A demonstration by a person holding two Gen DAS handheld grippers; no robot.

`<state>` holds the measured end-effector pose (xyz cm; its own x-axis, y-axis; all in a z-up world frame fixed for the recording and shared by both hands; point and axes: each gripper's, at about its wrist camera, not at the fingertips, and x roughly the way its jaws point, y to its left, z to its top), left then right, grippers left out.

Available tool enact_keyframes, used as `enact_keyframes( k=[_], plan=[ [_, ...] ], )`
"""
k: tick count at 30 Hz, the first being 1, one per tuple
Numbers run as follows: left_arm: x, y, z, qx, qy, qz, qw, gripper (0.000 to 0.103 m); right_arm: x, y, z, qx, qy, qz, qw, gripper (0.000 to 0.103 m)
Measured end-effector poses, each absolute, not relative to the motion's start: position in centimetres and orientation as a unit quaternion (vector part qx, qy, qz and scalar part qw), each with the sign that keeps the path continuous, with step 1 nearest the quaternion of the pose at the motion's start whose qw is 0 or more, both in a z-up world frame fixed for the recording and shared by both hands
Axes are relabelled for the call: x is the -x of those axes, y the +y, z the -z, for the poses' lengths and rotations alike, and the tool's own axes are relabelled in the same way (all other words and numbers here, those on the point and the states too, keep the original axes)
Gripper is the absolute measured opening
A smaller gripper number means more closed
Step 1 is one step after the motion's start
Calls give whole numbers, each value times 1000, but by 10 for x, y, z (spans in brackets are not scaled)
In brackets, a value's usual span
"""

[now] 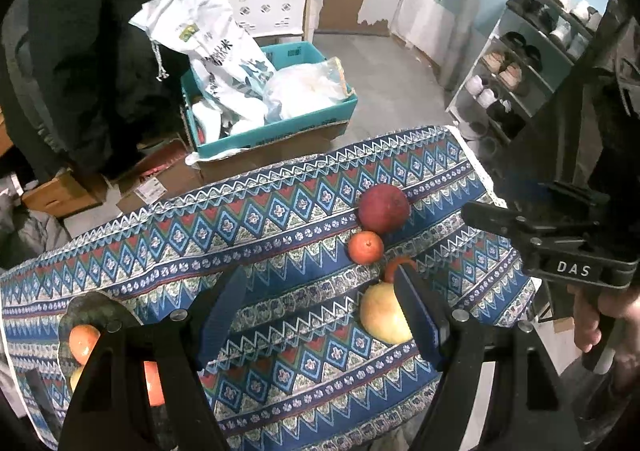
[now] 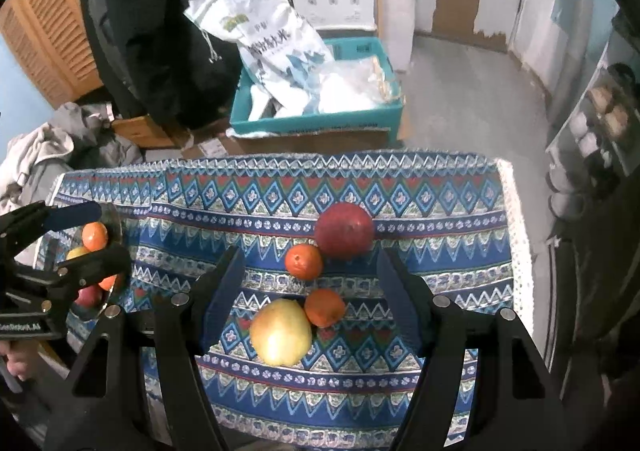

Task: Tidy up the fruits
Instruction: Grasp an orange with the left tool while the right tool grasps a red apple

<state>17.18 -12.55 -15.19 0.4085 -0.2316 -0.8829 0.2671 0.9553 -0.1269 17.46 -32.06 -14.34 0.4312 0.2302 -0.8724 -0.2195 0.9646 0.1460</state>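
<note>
Four fruits lie in a cluster on the patterned cloth (image 2: 440,211): a red apple (image 2: 344,231), an orange (image 2: 303,259), a second orange (image 2: 325,307) and a yellow apple (image 2: 280,333). My right gripper (image 2: 310,253) hangs open above them, pads clear of all the fruit. In the left wrist view my left gripper (image 1: 320,271) is open over bare cloth. The yellow apple (image 1: 380,315) sits just beside its right finger, and the red apple (image 1: 383,208) and an orange (image 1: 365,247) lie beyond. A glass bowl (image 1: 96,297) at the left holds several fruits.
The cloth ends at a lace edge (image 2: 516,251) on the right, with a drop to the floor. Beyond the far edge stands a teal box (image 2: 320,119) of bags on cartons. A shoe rack (image 1: 520,63) lines the right wall. A hand (image 1: 612,311) holds the right gripper.
</note>
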Motion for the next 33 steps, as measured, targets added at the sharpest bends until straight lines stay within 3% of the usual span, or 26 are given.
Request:
enact_keyframes(
  k=[8, 21, 33],
  plan=[
    [-214, -131, 181, -28, 539, 149, 828, 83, -212, -326, 181, -16, 566, -131, 814, 70],
    [-253, -132, 250, -30, 581, 150, 800, 83, -261, -333, 260, -34, 634, -123, 763, 70],
    [-274, -129, 280, -6, 604, 145, 784, 83, -279, -326, 295, -18, 649, -102, 754, 74]
  ],
)
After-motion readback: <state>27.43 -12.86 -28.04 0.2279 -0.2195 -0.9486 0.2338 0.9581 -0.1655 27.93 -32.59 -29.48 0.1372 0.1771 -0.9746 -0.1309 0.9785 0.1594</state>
